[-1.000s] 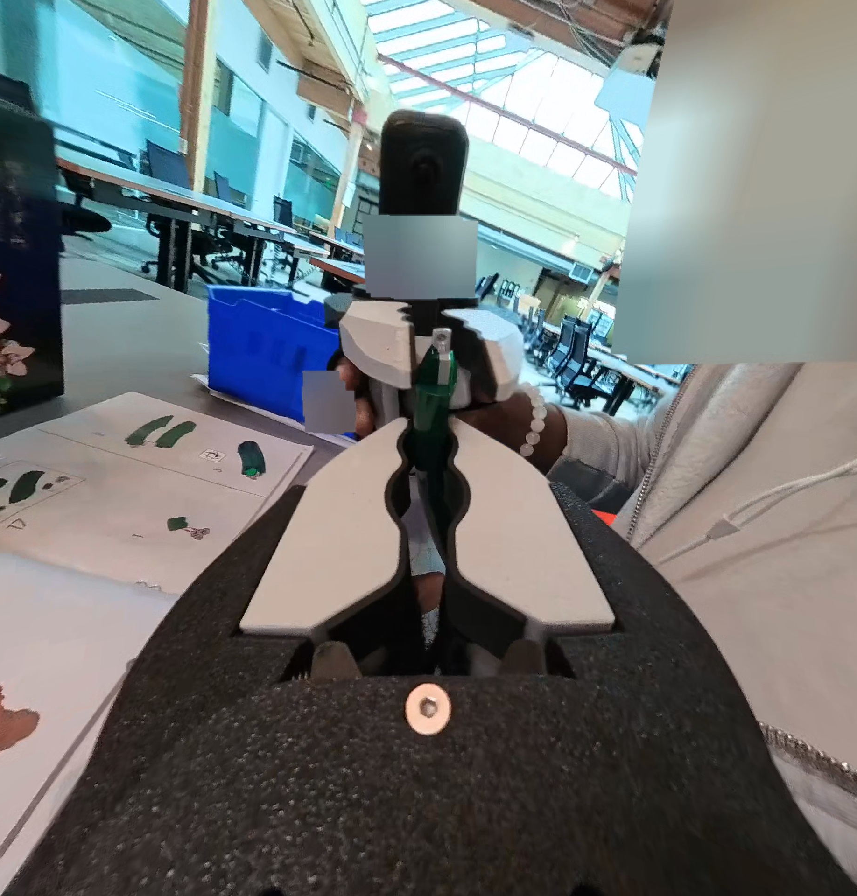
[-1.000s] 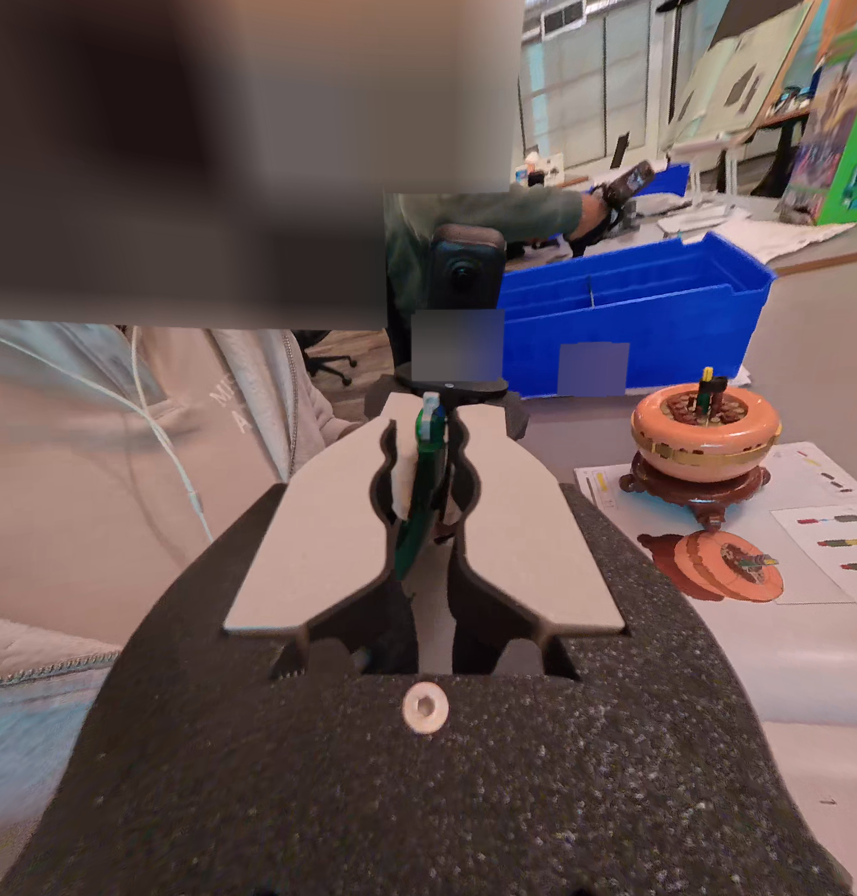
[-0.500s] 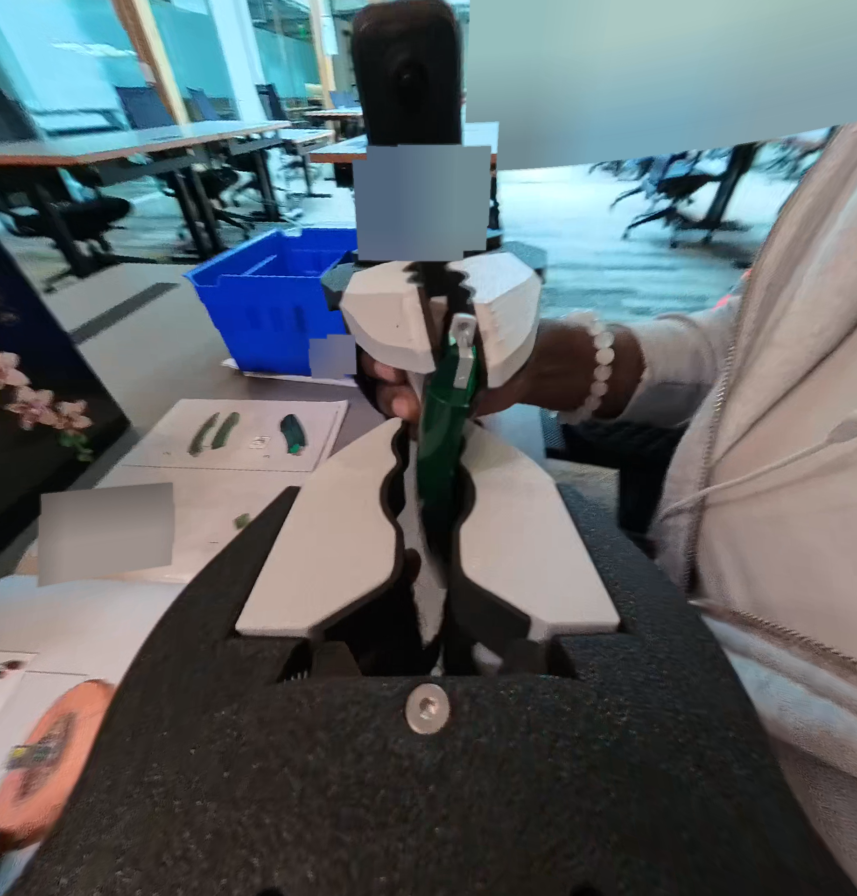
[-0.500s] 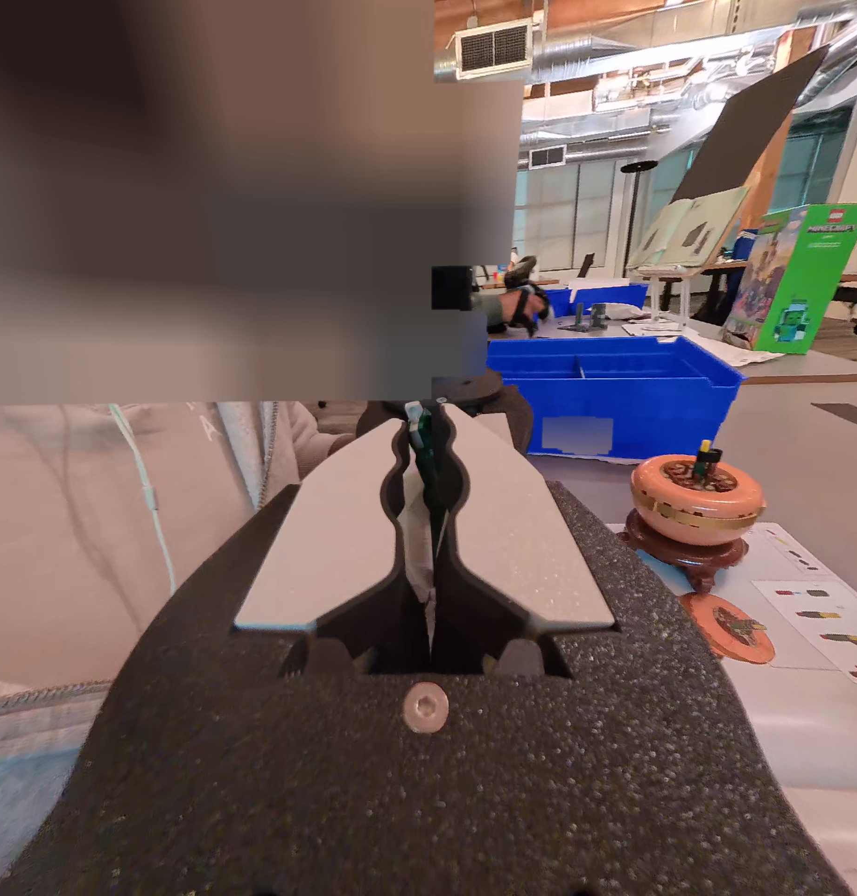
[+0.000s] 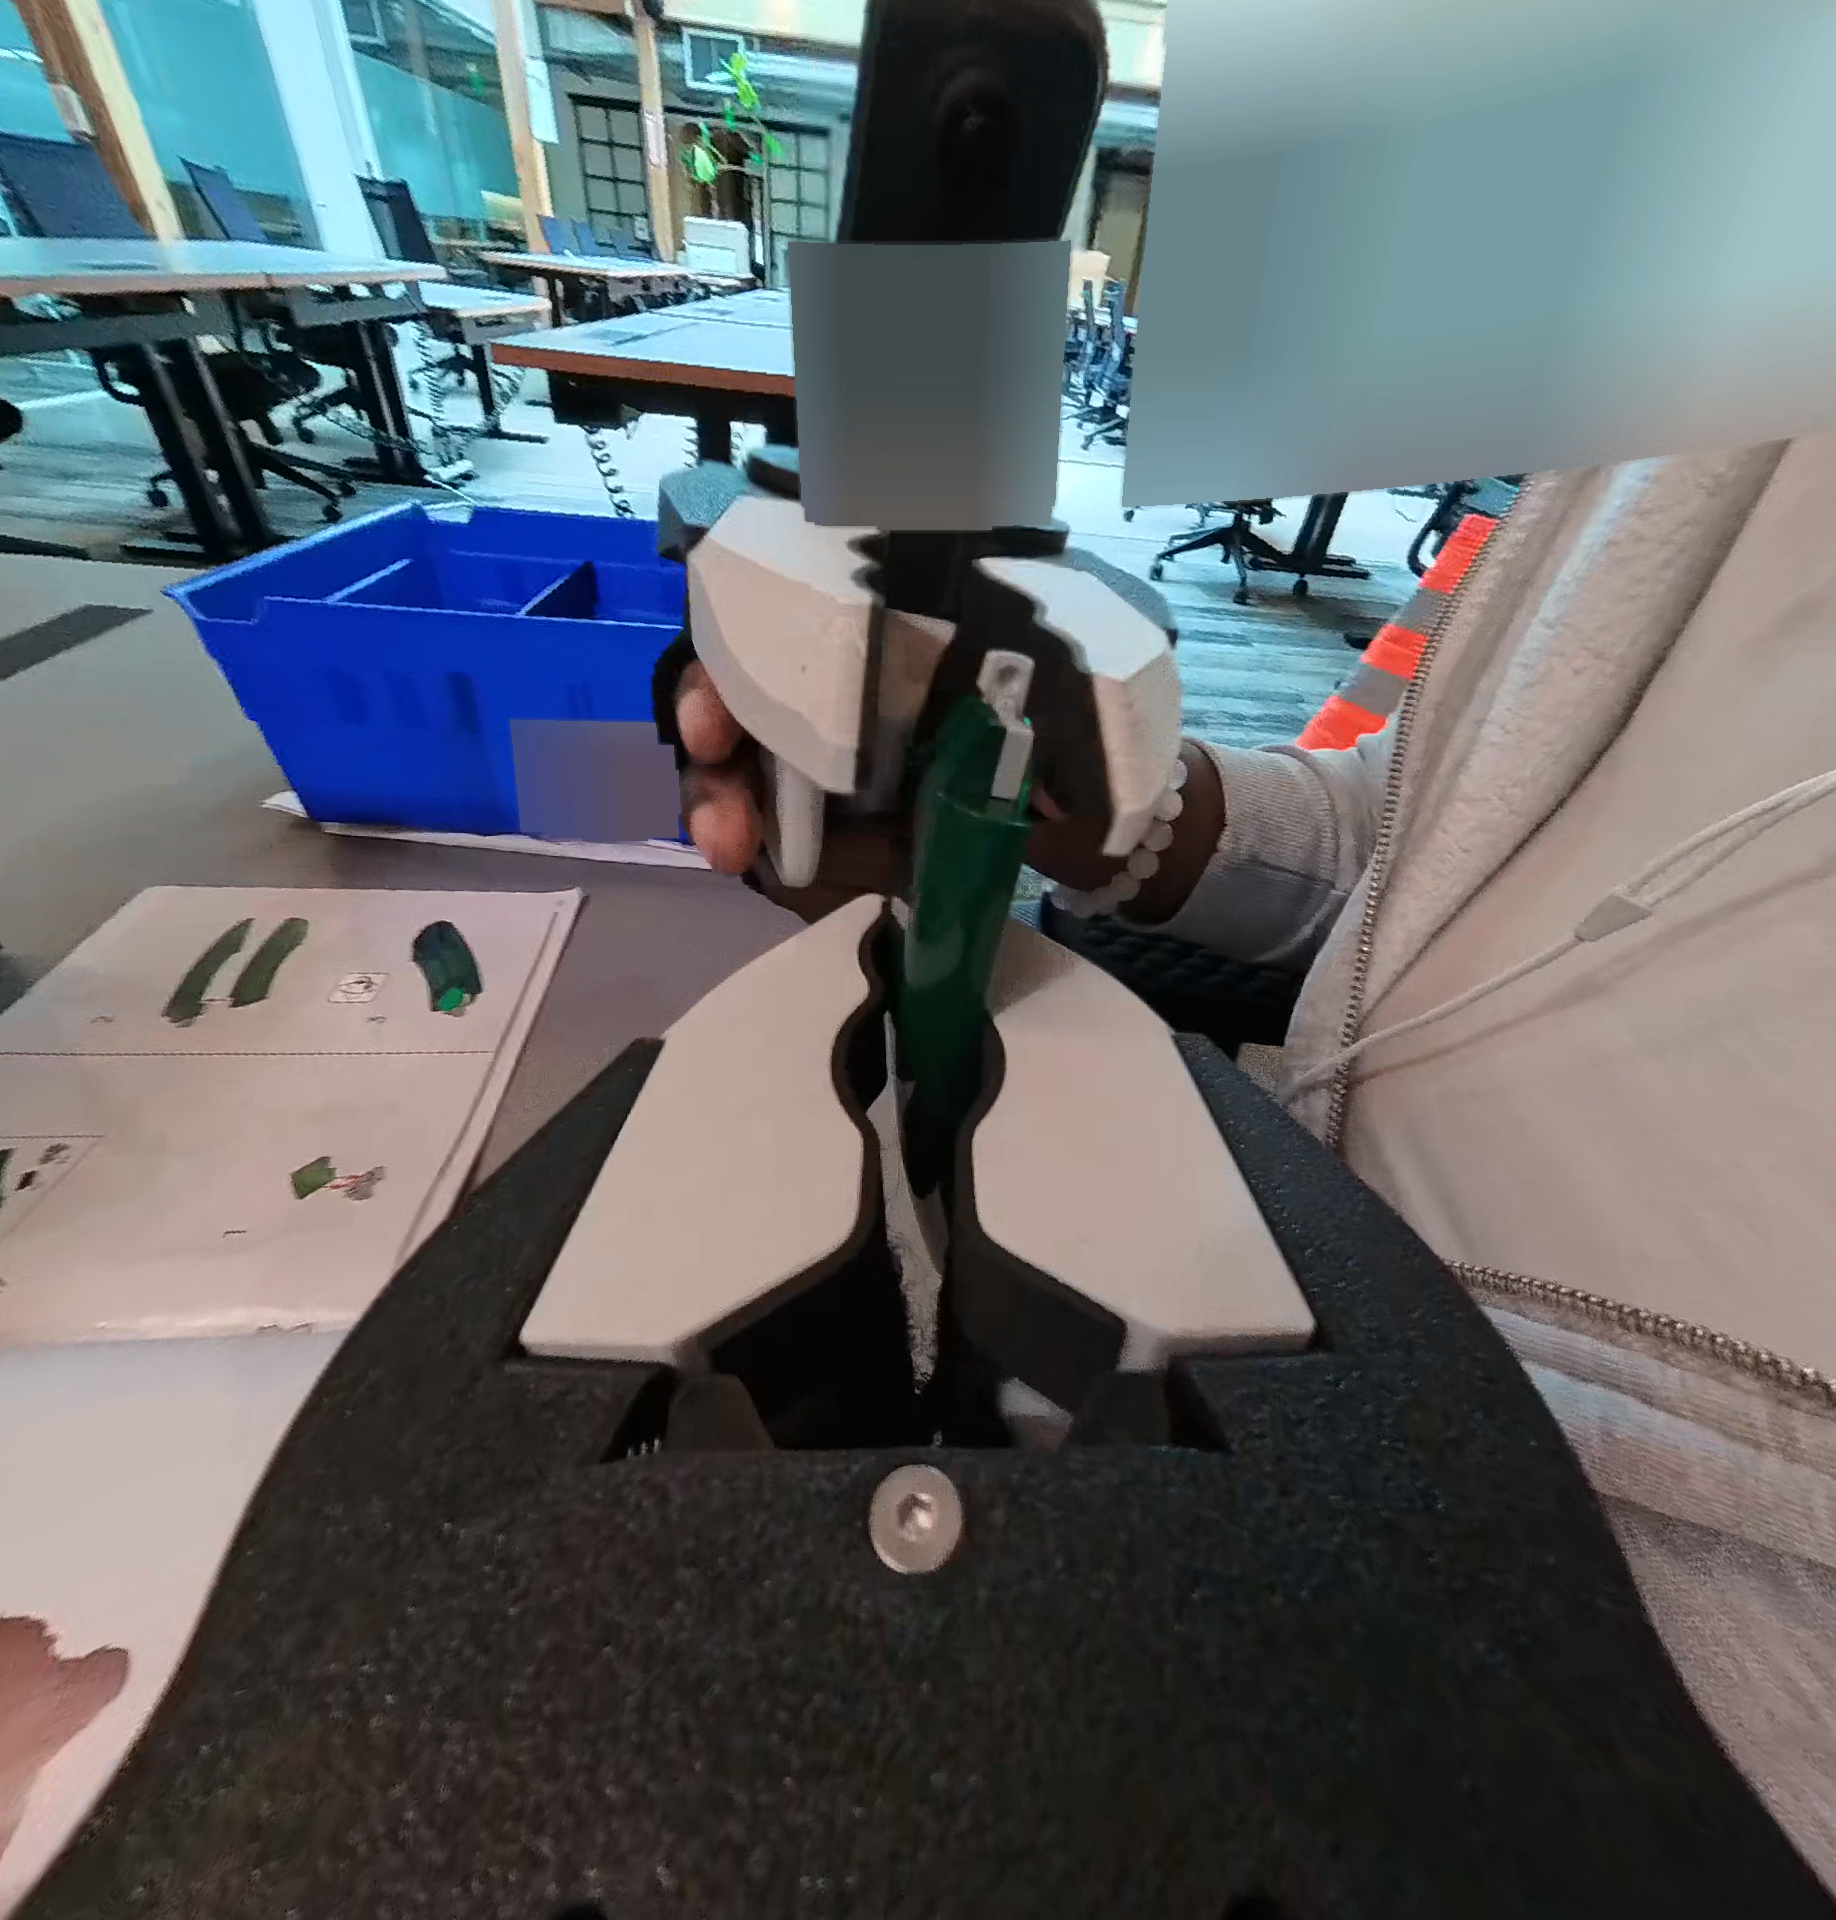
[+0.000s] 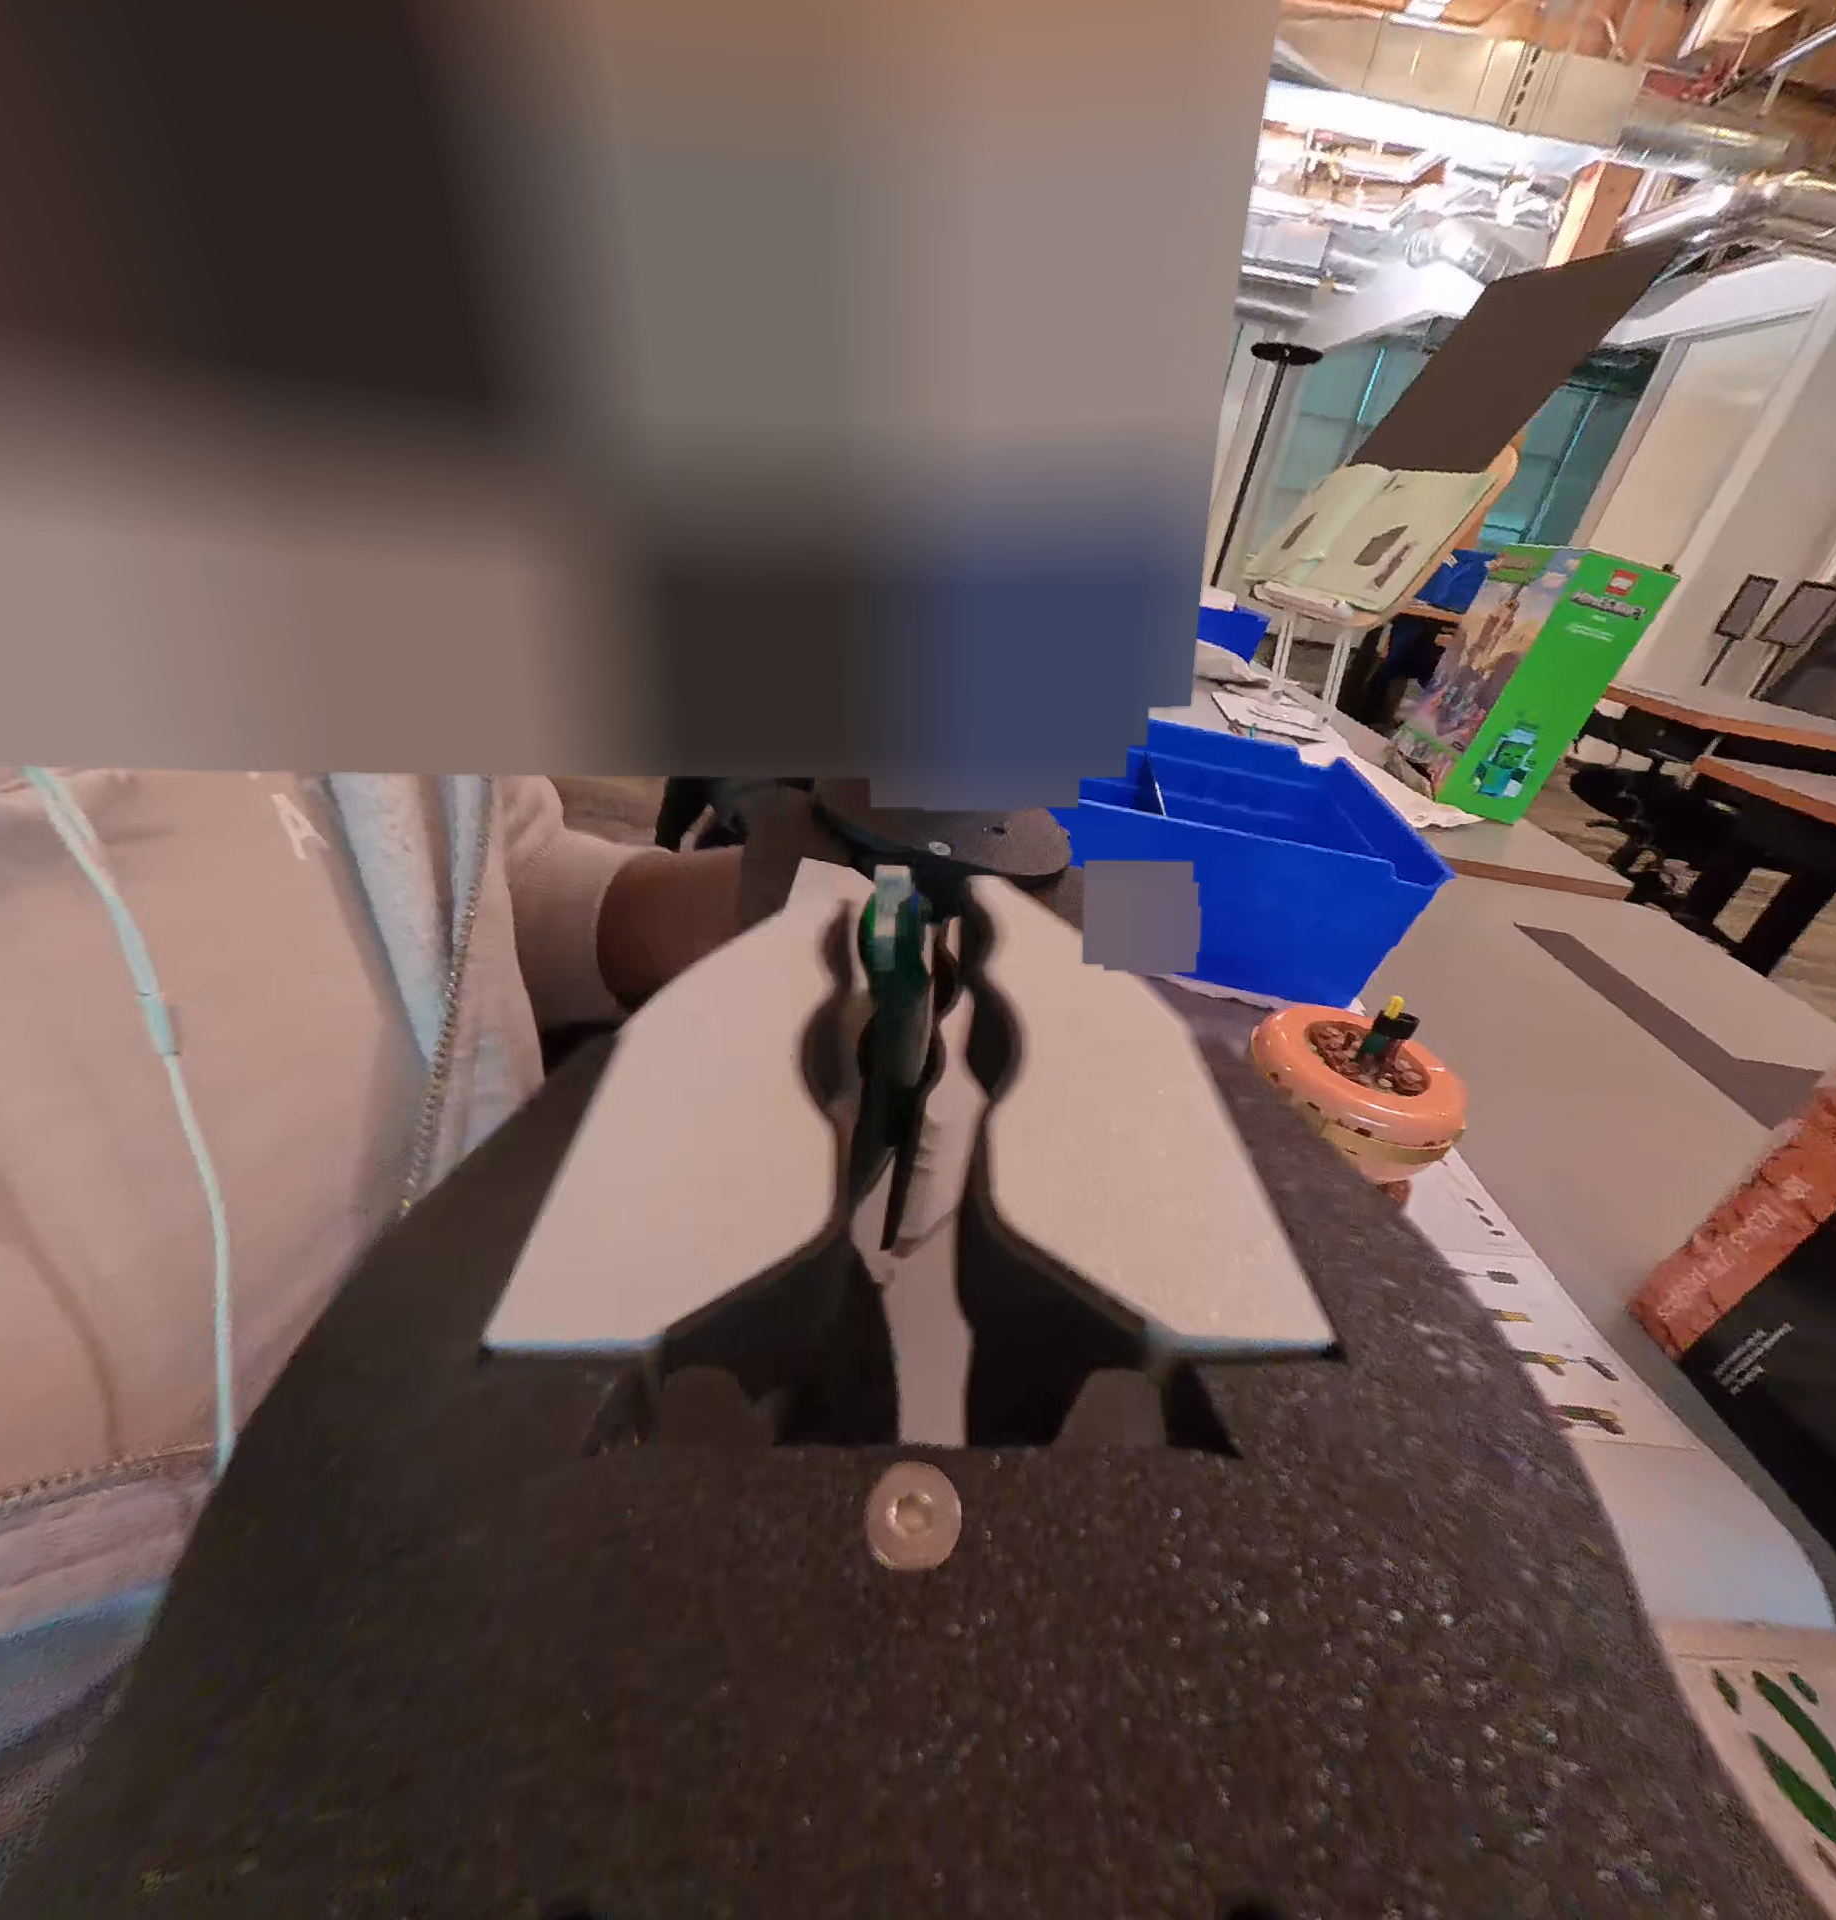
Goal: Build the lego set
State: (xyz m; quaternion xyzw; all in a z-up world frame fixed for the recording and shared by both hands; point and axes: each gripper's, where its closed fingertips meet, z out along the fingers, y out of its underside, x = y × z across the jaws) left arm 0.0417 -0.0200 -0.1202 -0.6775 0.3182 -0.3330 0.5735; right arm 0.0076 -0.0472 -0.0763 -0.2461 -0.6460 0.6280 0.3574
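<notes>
step: joining green leaf [image 5: 953,914] parts in mid-air, above desk [image 5: 114,665] near edge, by the torso
left gripper [image 5: 929,997]: jaws narrow, clamped on leaf's lower end
right gripper [image 6: 909,977]: jaws narrow, pinching the same leaf from the opposite side
how: keep both grips coaxial, press straight along the leaf, no twist; slim part likely slips
leaf: long, dark green, glossy, small grey clip [image 5: 1007,727] at top
pot [image 6: 1355,1096]: salmon, on desk by bin [image 6: 1267,883]

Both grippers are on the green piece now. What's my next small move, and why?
Probably press them gently together: left gripper and right gripper both clamp the green piece, whose grey clip sits at the right's jaws, likely not yet seated.
</notes>
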